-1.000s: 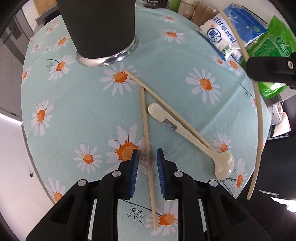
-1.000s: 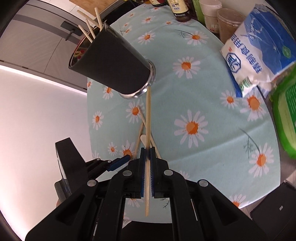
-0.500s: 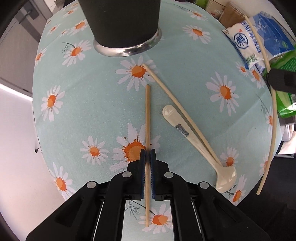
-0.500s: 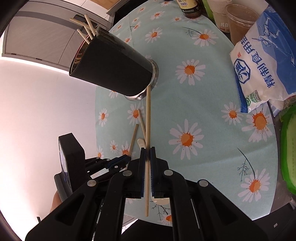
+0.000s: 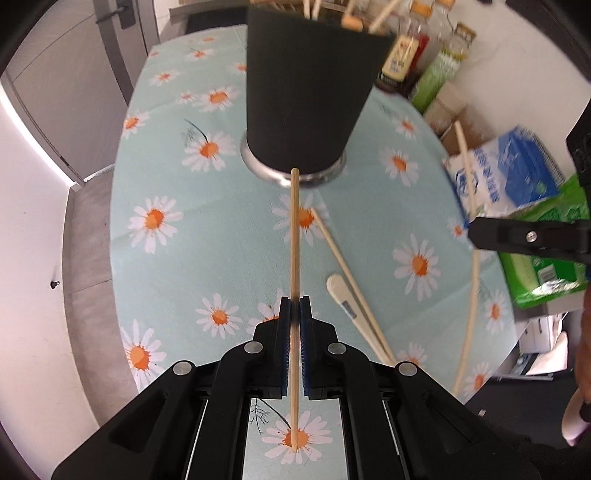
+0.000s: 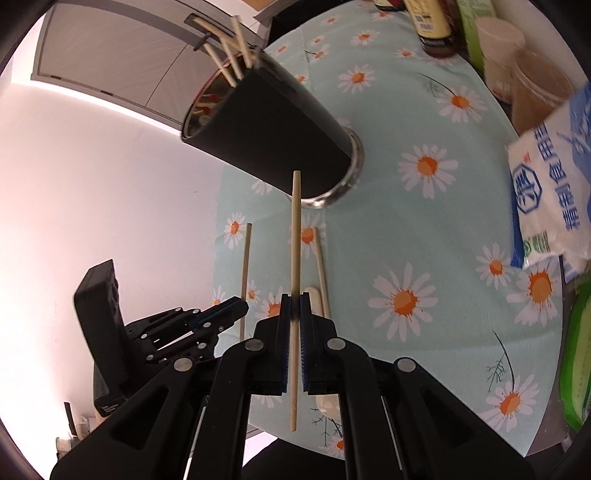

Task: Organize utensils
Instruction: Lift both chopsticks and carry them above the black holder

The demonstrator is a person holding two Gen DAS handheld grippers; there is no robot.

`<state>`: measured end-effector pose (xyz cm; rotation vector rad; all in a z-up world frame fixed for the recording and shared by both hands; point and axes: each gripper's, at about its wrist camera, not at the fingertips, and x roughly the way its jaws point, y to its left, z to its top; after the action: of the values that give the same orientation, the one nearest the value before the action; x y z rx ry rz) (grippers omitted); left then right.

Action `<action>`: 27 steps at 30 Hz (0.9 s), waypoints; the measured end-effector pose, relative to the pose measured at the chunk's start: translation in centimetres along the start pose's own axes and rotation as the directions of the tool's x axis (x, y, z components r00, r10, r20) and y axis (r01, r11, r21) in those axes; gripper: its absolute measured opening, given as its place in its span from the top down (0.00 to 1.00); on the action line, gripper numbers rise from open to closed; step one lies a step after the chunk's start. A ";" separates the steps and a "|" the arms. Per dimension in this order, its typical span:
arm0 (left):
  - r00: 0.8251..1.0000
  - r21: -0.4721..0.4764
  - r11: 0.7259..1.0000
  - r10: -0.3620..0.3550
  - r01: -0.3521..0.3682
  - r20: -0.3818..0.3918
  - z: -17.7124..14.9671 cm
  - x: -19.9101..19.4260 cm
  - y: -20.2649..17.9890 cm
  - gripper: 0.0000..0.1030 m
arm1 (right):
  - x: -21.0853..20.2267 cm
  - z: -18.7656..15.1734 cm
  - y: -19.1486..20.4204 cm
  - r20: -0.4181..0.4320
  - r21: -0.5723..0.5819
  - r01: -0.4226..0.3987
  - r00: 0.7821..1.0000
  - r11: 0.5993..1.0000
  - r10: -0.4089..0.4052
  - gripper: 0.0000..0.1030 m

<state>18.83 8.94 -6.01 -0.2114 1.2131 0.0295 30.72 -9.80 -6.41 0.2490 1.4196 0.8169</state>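
Left claw (image 5: 294,308) and right claw (image 6: 294,306) each clamp a pale wooden chopstick (image 5: 294,240); lift tips clear above the tall black cylindrical holder (image 5: 310,96) ahead before releasing.

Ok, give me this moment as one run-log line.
left gripper: shut on chopstick | right gripper: shut on second chopstick | holder: upright, sticks inside | table: one chopstick, spoon

Round table in daisy-print cloth (image 5: 229,266), black utensil cup (image 5: 310,92), loose chopstick (image 5: 347,280), cream spoon (image 5: 351,314), salt bag (image 6: 550,192), bottles at far edge (image 6: 432,26)
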 end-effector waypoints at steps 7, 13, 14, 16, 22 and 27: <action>0.989 -0.028 0.995 -0.090 0.094 0.117 0.9 -3.5 0.2 0.96 | -0.5 1.0 2.8 0.058 -0.064 0.038 0.998 0.997 -0.035 0.94; 0.962 -0.001 0.988 -0.149 0.153 0.229 2.1 -6.4 0.2 0.96 | -1.4 2.5 5.0 0.132 -0.113 0.074 0.990 0.991 -0.059 0.94; 0.956 0.009 0.988 -0.151 0.153 0.251 2.4 -6.9 0.1 0.96 | -1.6 2.7 5.2 0.140 -0.118 0.073 0.989 0.990 -0.056 0.94; 0.943 0.024 0.986 -0.165 0.165 0.288 3.1 -7.7 0.1 0.96 | -2.0 3.4 5.7 0.161 -0.128 0.073 0.986 0.989 -0.052 0.94; 0.899 0.050 0.981 -0.194 0.190 0.392 5.4 -9.5 0.2 0.96 | -3.8 5.5 7.3 0.271 -0.179 0.097 0.962 0.979 -0.046 0.94; 0.849 0.058 0.975 -0.217 0.216 0.481 7.5 -10.9 0.5 0.96 | -5.3 7.4 8.4 0.354 -0.214 0.106 0.935 0.971 -0.024 0.94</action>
<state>21.88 11.79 6.52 -0.3175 0.6793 -0.1112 35.00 -4.90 4.12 0.1579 0.9844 0.8278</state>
